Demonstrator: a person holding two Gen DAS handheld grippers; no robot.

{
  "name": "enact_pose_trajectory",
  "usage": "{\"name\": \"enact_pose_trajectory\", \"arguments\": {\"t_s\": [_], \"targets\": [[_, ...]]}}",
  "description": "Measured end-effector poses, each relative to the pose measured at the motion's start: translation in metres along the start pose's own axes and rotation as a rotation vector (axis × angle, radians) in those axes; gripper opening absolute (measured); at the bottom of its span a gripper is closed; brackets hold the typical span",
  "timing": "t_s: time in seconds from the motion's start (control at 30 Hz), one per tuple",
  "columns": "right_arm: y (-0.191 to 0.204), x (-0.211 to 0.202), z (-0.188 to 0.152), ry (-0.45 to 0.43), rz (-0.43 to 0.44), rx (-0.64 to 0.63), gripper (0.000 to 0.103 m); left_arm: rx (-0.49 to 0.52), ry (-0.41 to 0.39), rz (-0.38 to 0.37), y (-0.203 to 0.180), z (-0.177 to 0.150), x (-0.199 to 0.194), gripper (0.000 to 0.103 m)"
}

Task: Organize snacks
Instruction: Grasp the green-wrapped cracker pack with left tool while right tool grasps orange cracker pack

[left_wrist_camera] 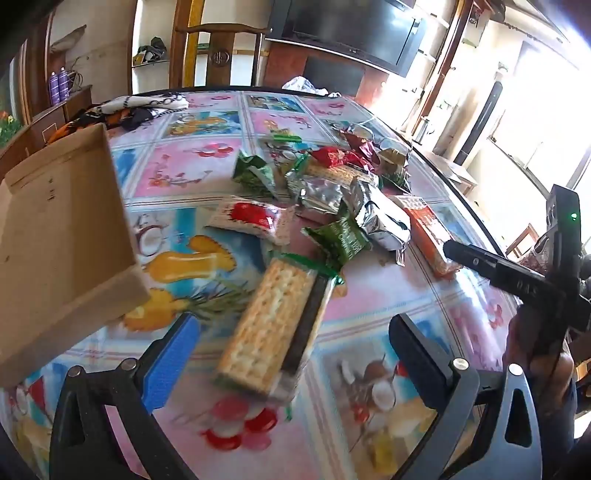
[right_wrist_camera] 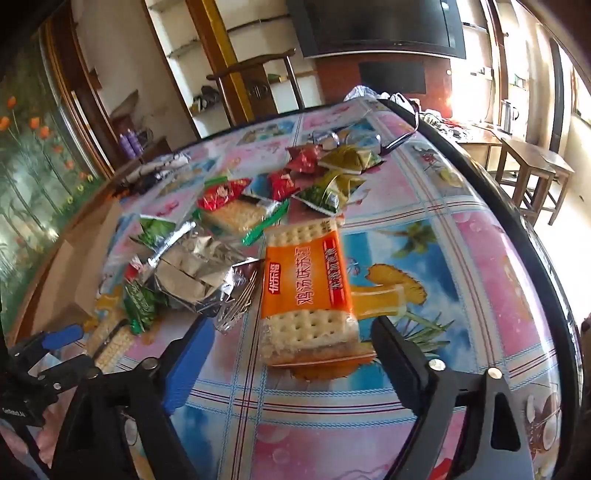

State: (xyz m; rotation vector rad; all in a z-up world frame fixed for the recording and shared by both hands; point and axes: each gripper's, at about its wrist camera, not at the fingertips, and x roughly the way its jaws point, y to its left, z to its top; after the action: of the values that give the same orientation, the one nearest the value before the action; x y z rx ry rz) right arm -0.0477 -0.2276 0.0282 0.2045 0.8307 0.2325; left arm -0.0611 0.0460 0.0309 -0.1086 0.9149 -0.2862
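The cardboard box [left_wrist_camera: 62, 236] sits far left. The left gripper [left_wrist_camera: 291, 354] hangs wide and empty over the green cracker pack [left_wrist_camera: 273, 325], its long axis running forward, slightly blurred. The right gripper [right_wrist_camera: 291, 354], likewise wide, nearly straddles the orange cracker pack [right_wrist_camera: 306, 291].

Dark TV [left_wrist_camera: 351, 33] on far wall, wooden chair [left_wrist_camera: 219, 55] beneath — bright window glare right, wooden stool [right_wrist_camera: 532, 173].

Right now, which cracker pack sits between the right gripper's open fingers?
The orange-labelled cracker pack, lying flat on the tablecloth; the green-edged cracker pack lies before the left gripper instead.
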Motion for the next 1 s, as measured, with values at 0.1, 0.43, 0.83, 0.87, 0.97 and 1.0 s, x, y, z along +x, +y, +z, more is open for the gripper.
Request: {"name": "enact_pose_trajectory", "arguments": {"t_s": [0.1,0.43,0.83,0.87,0.97,1.0], "targets": [[-0.006,-0.010,0.001,-0.031,0.019,0.027,0.088,0.007,0.004,-0.001,0.003,-0.004,-0.004,0.089],[-0.014,-0.011,0.000,-0.030,0.047,0.064,0.088,0.064,0.063,0.055,-0.008,0.001,0.030,0.056],[0.009,0.018,0.017,0.069,-0.084,-0.081,0.063,0.147,0.066,0.156,-0.023,-0.001,0.032,0.050],[0.011,0.024,0.019,0.076,-0.099,-0.091,0.062,0.147,0.066,0.155,-0.023,0.000,0.033,0.050],[0.017,0.038,0.022,0.105,-0.160,-0.120,0.059,0.150,0.069,0.147,-0.023,0.000,0.033,0.054],[0.017,0.039,0.022,0.101,-0.168,-0.124,0.059,0.154,0.069,0.149,-0.024,0.000,0.034,0.054]]}}
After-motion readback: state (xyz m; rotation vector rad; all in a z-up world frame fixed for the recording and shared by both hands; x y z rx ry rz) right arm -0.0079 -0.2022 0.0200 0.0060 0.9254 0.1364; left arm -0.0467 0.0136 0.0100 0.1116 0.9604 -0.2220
